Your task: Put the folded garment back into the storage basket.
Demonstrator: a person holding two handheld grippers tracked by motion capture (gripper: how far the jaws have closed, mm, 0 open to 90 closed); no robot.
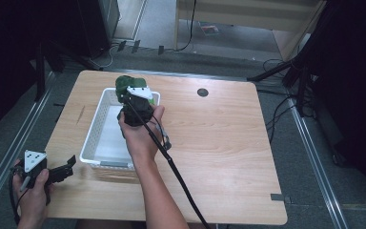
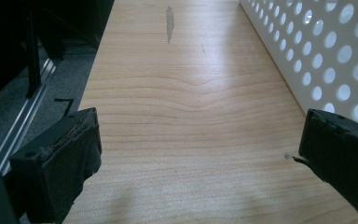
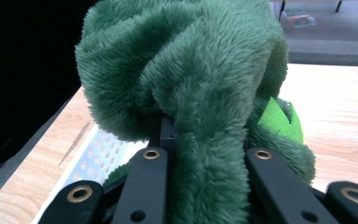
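The right gripper [image 3: 207,186] has its 2 fingers clamped on a fold of the green plush toy [image 3: 186,79], above the white basket [image 1: 95,129]. Soft, light, squashy; a thick fold holds best. The left gripper [image 2: 200,154] gapes empty.

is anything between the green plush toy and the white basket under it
Nothing visible. The right tongs hold the green plush toy over the far end of the white basket, whose inside looks bare.

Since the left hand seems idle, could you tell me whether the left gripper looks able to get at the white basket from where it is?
Probably yes. The left gripper rests with jaws open beside the white basket, and bare table lies between them. The right gripper, holding the green plush toy, is at the far end.
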